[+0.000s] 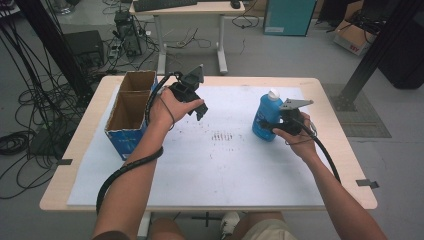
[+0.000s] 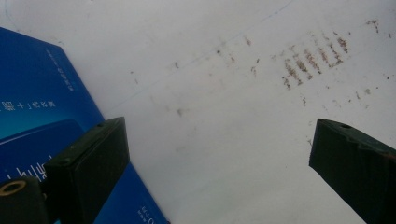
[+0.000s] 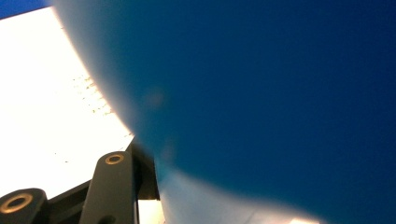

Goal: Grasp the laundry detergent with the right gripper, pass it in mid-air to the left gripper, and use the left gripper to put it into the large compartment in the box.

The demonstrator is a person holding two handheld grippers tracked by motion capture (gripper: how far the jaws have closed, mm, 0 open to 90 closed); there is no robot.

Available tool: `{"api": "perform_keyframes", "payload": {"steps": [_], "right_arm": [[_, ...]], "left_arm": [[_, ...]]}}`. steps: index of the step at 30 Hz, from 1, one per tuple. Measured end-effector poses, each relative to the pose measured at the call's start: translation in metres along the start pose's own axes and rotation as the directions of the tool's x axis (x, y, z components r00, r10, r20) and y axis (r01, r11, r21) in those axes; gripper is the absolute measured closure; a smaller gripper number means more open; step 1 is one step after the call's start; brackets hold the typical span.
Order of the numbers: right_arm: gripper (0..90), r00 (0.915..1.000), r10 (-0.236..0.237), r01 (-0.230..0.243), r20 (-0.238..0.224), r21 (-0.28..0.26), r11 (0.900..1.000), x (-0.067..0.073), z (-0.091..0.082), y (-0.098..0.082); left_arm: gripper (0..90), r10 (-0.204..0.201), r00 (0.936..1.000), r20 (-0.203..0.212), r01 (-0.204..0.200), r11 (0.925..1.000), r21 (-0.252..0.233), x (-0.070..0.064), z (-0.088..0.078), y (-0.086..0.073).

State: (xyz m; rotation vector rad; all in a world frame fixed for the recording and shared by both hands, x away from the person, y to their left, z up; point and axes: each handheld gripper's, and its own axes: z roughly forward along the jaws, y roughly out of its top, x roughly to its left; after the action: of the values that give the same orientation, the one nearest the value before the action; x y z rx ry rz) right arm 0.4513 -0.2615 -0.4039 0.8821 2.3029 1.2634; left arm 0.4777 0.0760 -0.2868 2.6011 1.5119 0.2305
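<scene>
A blue bottle point(image 1: 262, 119) with a white cap stands upright at the right of the white sheet point(image 1: 210, 170). My right gripper point(image 1: 270, 125) is shut on its body from the right side. In the right gripper view the blue bottle point(image 3: 261, 93) sits right against the camera, with one black finger point(image 3: 111, 186) pressed to its left. My left gripper point(image 1: 201, 109) hovers over the sheet beside the cardboard box point(image 1: 131, 107). In its own view the left gripper point(image 2: 219, 140) is wide open with nothing between the jaws.
The open-topped box has blue sides point(image 2: 42, 107) and two compartments, and stands at the table's left. Brown smudges point(image 1: 222, 136) mark the sheet's middle. A desk point(image 1: 190, 10), cables and equipment stand on the floor beyond the table.
</scene>
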Motion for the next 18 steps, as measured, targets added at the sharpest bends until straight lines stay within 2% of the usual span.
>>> {"api": "perform_keyframes", "payload": {"steps": [18], "right_arm": [[44.3, 1.0000, 0.001, -0.001, -0.001, 0.002, 1.000, 0.0000, 0.0000, 0.0002]], "left_arm": [[5.3, 0.003, 1.0000, -0.004, -0.003, 1.0000, 0.003, 0.0006, -0.0019, -0.0021]]}}
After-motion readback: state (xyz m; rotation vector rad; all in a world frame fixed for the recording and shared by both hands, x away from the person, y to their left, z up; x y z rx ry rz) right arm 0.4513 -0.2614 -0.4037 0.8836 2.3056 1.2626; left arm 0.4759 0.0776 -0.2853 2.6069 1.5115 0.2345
